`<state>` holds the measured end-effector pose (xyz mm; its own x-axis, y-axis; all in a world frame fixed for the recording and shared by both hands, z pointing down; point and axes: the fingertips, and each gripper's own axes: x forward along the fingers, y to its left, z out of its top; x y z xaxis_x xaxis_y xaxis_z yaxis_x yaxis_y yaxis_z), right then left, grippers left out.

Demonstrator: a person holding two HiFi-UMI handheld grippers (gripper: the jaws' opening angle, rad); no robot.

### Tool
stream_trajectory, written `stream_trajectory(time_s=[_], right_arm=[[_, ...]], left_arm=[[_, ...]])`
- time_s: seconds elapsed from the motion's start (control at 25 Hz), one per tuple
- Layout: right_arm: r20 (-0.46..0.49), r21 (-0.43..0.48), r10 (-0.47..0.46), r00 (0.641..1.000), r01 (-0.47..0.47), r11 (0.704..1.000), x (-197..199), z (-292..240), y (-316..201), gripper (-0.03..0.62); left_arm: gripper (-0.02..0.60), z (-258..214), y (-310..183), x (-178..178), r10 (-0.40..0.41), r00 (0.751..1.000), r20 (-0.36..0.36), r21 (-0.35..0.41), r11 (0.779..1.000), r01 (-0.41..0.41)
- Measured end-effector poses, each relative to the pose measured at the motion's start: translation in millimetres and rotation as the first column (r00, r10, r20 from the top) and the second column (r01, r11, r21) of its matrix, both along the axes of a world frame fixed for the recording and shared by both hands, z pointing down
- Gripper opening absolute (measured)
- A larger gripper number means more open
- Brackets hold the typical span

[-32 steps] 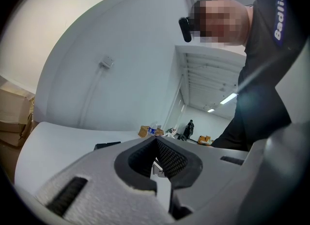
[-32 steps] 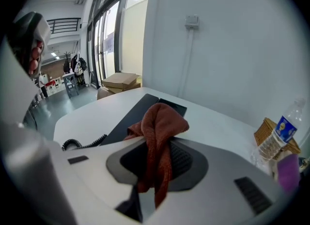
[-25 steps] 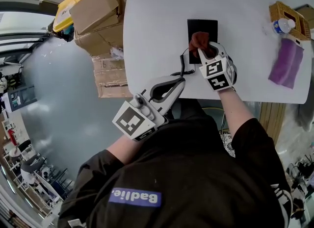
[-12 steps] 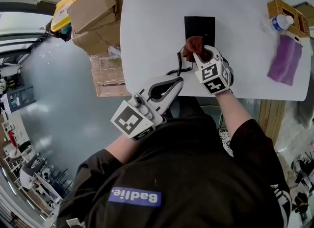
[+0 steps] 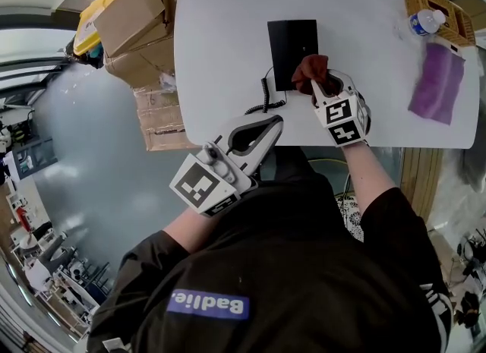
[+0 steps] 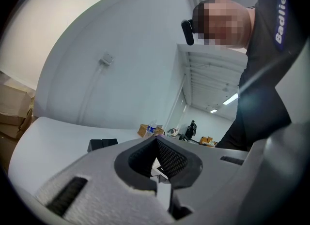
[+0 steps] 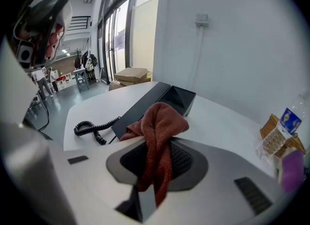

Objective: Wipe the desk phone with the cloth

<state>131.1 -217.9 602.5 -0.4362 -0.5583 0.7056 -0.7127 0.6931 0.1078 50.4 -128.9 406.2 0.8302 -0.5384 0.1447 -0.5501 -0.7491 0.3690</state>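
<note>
The black desk phone (image 5: 292,52) lies flat on the white table (image 5: 228,48), its coiled cord (image 5: 266,101) trailing toward the near edge. My right gripper (image 5: 317,80) is shut on a rust-red cloth (image 5: 310,70), which hangs at the phone's near right corner. From the right gripper view the cloth (image 7: 157,137) bunches between the jaws, with the phone (image 7: 155,104) just beyond it and the cord (image 7: 92,127) at left. My left gripper (image 5: 258,127) is shut on nothing, at the table's near edge, away from the phone (image 6: 101,144).
A purple cloth (image 5: 437,82), a wicker basket (image 5: 440,10) and a water bottle (image 5: 424,21) sit at the table's right end. Cardboard boxes (image 5: 133,21) are stacked on the floor to the left of the table.
The right gripper with the red cloth has slid from the phone's near edge to its near right corner. The left gripper stays where it was.
</note>
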Motion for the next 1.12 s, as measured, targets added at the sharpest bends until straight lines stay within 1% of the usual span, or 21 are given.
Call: stream_trajectory(time_s=[0.12, 0.32, 0.52, 0.68, 0.76, 0.84, 0.96, 1.12], right_arm=[[0.003, 0.0, 0.013, 1.0, -0.013, 1.0, -7, 2, 4, 0.089], [-0.021, 0.01, -0.025, 0.999, 0.026, 1.0, -38, 6, 17, 0.089], [-0.045, 0.007, -0.006, 0.999, 0.006, 1.0, -60, 12, 27, 0.089], [-0.065, 0.003, -0.008, 0.998, 0.008, 1.0, -84, 13, 38, 0.089], [-0.08, 0.009, -0.002, 0.997, 0.003, 1.0, -93, 14, 44, 0.089], [-0.088, 0.017, 0.035, 0.996, -0.033, 0.999, -95, 11, 50, 0.089], [-0.078, 0.047, 0.127, 0.989, -0.124, 0.991, -88, -7, 58, 0.089], [-0.013, 0.094, 0.244, 0.97, -0.242, 0.966, -84, -48, 89, 0.089]], left_arm=[[0.009, 1, 6, -4, -0.005, 1.0, -0.001, -0.008, 1.0, 0.005], [0.009, 2, 18, -20, -0.006, 1.0, -0.012, -0.007, 1.0, 0.006], [0.009, 4, 35, -53, -0.015, 0.999, -0.031, -0.003, 1.0, 0.015], [0.009, 2, 56, -81, -0.013, 0.999, -0.045, -0.033, 0.999, 0.011], [0.009, 0, 65, -95, -0.009, 0.999, -0.049, -0.025, 1.0, 0.008], [0.009, -4, 74, -108, -0.001, 0.999, -0.051, 0.0, 1.0, 0.001], [0.009, -10, 85, -129, 0.027, 0.998, -0.06, 0.044, 0.999, -0.025], [0.009, -23, 104, -154, 0.078, 0.994, -0.078, 0.096, 0.993, -0.071]])
